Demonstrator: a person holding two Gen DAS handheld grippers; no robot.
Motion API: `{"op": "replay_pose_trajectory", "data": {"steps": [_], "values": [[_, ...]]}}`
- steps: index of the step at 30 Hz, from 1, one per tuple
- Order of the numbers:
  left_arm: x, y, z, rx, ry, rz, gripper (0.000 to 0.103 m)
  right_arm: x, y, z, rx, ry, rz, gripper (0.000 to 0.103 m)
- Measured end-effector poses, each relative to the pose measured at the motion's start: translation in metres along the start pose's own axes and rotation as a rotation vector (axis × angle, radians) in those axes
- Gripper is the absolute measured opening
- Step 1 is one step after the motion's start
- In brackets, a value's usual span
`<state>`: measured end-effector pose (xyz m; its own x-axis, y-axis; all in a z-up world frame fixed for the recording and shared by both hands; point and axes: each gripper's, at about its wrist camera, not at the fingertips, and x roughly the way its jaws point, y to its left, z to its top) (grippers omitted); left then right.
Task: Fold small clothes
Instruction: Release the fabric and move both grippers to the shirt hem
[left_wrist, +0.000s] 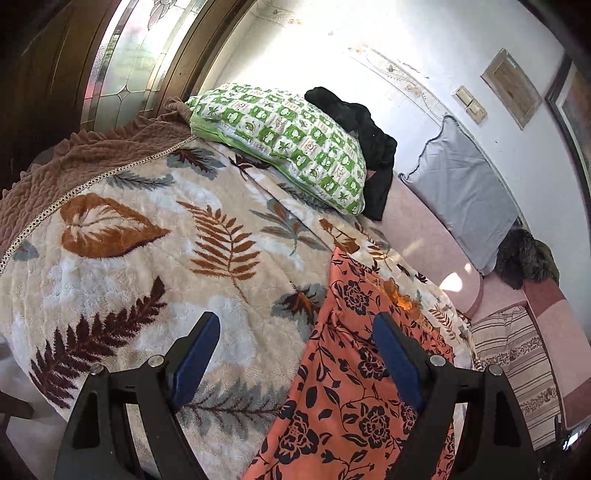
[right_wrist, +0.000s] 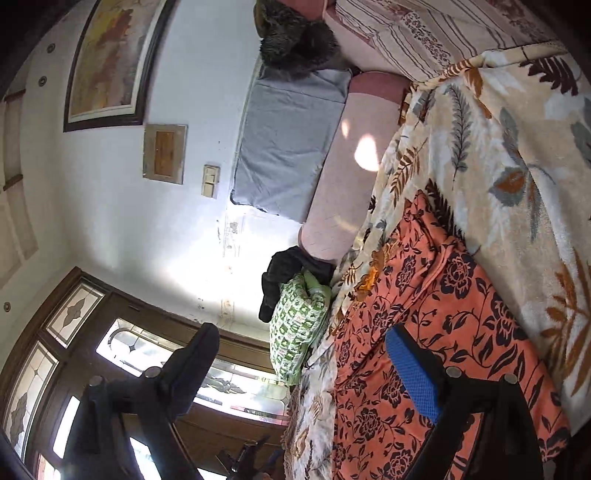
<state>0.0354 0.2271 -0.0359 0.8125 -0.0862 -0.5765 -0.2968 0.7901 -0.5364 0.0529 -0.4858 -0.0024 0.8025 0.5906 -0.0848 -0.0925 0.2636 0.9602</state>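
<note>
The leaf-patterned blanket (left_wrist: 147, 258) covers the bed and fills most of the left wrist view, running from about 9 o'clock across to the centre; in the right wrist view, which is rolled hard onto its side, it stands along the edge at 3 o'clock. On it lies the task's thing, the orange floral garment (left_wrist: 351, 398), spread fairly flat from the centre of the left view down toward 5 o'clock, one long edge running up toward 1 o'clock; in the right view it stretches from the centre to 5 o'clock. Behind, at 12 o'clock in the left view, a green checked pillow (left_wrist: 280, 140) leans on a black cloth (left_wrist: 369, 147), with a grey cushion (left_wrist: 461, 184) at 2 o'clock. The left gripper (left_wrist: 295, 347) is released, jaws wide apart: one blue pad over bare blanket, the other over the garment's near edge, gripping nothing. The right gripper (right_wrist: 303, 365) is likewise spread and empty, one finger against the window side at 7 o'clock, the other over orange fabric at 5 o'clock. The fold seems not yet begun. To do it well, each gripper would likely want a corner or hem of the garment alone, pinched without catching the plush blanket beneath, then both lifted together so the cloth stays taut and edge meets edge squarely.
</note>
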Motion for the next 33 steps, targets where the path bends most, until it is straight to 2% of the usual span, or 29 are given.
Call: {"op": "replay_pose_trajectory", "data": {"steps": [6, 10, 21, 28, 33], "values": [[-0.016, -0.005, -0.012, 0.023, -0.004, -0.007, 0.085, 0.002, 0.005, -0.011, -0.013, 0.039, 0.027, 0.093], [-0.023, -0.006, -0.032, 0.034, 0.022, 0.007, 0.085, 0.000, 0.002, -0.017, -0.040, 0.073, 0.007, 0.093], [0.017, -0.009, -0.119, 0.207, 0.263, 0.152, 0.086, 0.016, -0.081, -0.031, -0.113, 0.364, -0.410, 0.093], [0.029, -0.015, -0.143, 0.335, 0.315, 0.233, 0.086, 0.019, -0.092, -0.042, -0.236, 0.488, -0.540, 0.093], [0.038, -0.007, -0.153, 0.333, 0.387, 0.219, 0.086, 0.016, -0.091, -0.048, -0.301, 0.544, -0.622, 0.093]]}}
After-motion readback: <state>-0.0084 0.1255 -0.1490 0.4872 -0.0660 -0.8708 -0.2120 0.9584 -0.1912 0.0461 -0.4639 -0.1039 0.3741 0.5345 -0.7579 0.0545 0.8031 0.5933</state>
